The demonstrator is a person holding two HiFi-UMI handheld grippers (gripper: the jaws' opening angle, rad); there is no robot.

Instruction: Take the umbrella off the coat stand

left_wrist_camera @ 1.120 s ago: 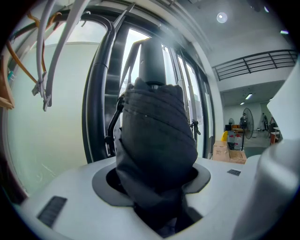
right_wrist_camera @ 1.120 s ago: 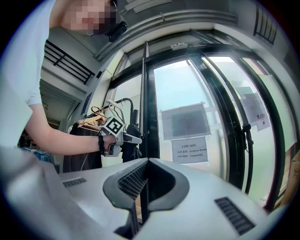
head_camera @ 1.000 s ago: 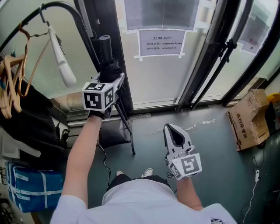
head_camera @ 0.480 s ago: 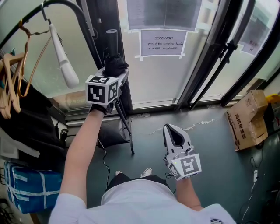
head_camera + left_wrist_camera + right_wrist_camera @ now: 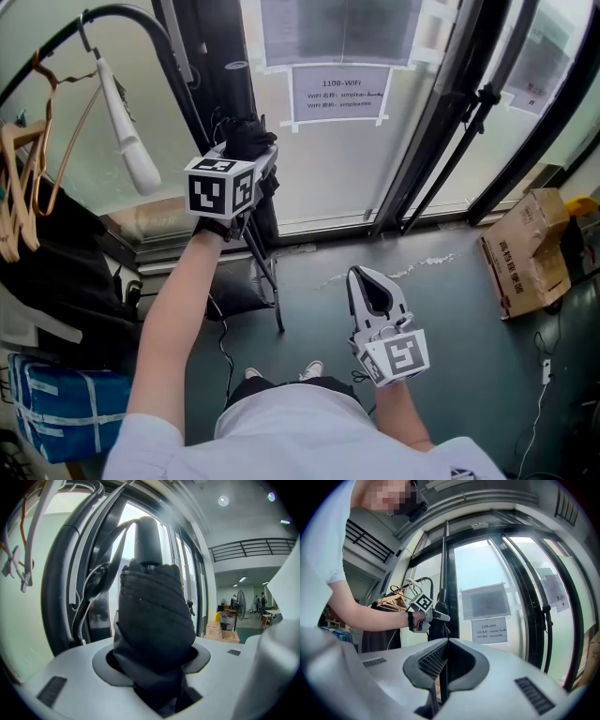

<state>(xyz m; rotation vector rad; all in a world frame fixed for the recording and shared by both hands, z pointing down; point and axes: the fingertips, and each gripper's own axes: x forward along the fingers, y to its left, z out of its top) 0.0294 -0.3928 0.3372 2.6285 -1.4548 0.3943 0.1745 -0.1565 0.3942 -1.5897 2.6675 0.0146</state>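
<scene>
Black umbrella [image 5: 246, 139] sat clenched in the left tongs [image 5: 251, 161], just beside the coat stand [image 5: 52, 592]. It had moved a little sideways, so it seemed nearly off. Right tongs [image 5: 364, 281] were clenched shut, empty.

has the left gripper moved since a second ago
yes, the left gripper, shut on the umbrella, has shifted up and right, toward the wifi notice on the glass
</scene>
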